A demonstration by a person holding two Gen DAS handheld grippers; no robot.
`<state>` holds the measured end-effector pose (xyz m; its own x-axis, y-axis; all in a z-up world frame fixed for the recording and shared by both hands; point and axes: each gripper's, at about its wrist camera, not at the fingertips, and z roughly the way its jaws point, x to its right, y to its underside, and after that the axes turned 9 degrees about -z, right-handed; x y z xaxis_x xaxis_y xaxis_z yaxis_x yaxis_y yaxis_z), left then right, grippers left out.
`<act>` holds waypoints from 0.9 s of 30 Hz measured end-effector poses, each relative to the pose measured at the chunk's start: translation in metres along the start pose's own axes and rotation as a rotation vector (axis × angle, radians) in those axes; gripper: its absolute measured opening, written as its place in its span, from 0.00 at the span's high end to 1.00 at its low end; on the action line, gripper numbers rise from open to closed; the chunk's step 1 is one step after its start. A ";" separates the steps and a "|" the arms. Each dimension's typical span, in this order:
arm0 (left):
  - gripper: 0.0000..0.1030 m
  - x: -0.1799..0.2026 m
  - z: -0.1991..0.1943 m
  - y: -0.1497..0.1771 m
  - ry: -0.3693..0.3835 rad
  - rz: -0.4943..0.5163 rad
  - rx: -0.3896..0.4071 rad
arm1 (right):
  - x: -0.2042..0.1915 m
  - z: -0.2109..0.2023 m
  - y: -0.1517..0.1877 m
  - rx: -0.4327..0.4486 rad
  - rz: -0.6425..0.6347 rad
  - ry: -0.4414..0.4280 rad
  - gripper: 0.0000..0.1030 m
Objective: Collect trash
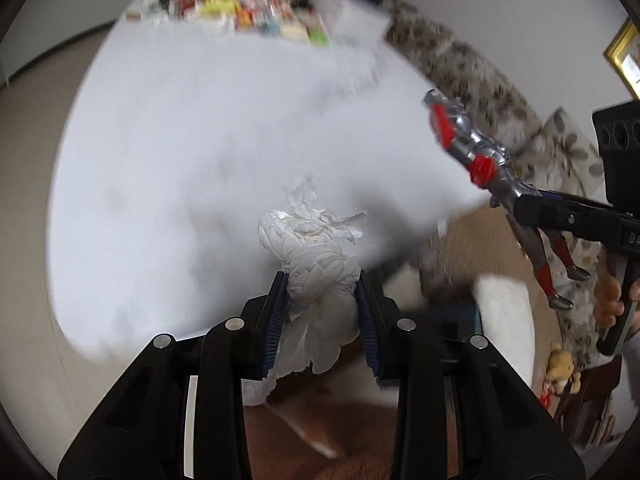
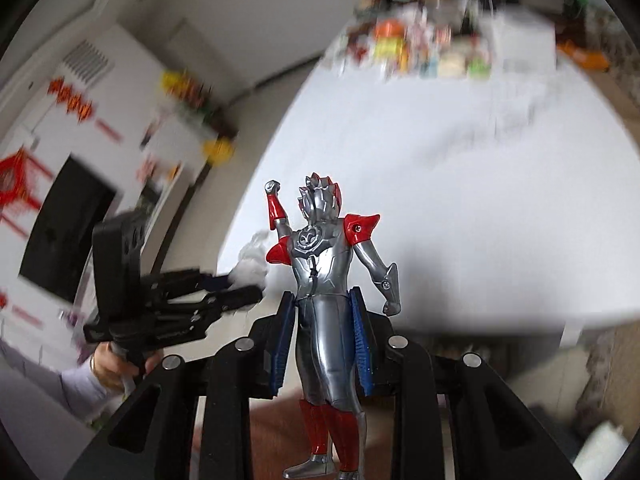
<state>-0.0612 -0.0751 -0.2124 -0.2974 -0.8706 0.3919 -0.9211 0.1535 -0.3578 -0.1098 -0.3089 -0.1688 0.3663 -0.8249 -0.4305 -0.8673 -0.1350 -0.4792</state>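
My left gripper [image 1: 323, 280] is shut on a crumpled white tissue [image 1: 316, 256] and holds it in the air over the near edge of the round white table [image 1: 200, 140]. My right gripper [image 2: 325, 300] is shut on the waist of a silver and red toy figure [image 2: 324, 280], held upright above the table's near edge. In the left wrist view the right gripper [image 1: 516, 204] shows at the right with the figure [image 1: 476, 148] tilted. In the right wrist view the left gripper [image 2: 256, 284] shows at the left with the tissue [image 2: 252, 264].
Several colourful packets and jars [image 1: 240, 8] and a white box [image 2: 520, 44] crowd the table's far edge. A floral sofa [image 1: 480, 80] runs along the right. A white cabinet with a dark screen [image 2: 68, 224] stands at the left. Brown floor [image 1: 340, 432] lies below.
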 end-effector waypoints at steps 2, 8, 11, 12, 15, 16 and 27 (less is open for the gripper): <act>0.68 0.004 0.030 0.038 -0.008 -0.035 -0.059 | 0.006 0.014 0.040 -0.063 0.025 -0.022 0.73; 0.68 -0.013 0.172 0.123 -0.047 -0.129 -0.228 | 0.078 0.116 0.145 -0.245 0.161 0.056 0.73; 0.64 -0.033 0.248 0.144 -0.083 -0.195 -0.304 | 0.124 0.179 0.178 -0.301 0.216 0.136 0.73; 0.52 -0.040 0.269 0.145 -0.115 -0.210 -0.323 | 0.141 0.203 0.189 -0.324 0.217 0.201 0.69; 0.28 -0.060 0.319 0.145 -0.200 -0.245 -0.386 | 0.177 0.242 0.206 -0.383 0.272 0.326 0.41; 0.28 -0.067 0.331 0.143 -0.226 -0.251 -0.405 | 0.182 0.246 0.210 -0.392 0.297 0.335 0.41; 0.27 -0.017 0.185 0.090 0.008 -0.080 -0.280 | 0.116 0.142 0.133 -0.233 0.158 0.295 0.33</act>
<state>-0.0923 -0.1331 -0.4080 -0.2217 -0.8817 0.4166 -0.9749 0.2084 -0.0779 -0.1346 -0.3442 -0.3910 0.1397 -0.9628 -0.2312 -0.9707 -0.0871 -0.2240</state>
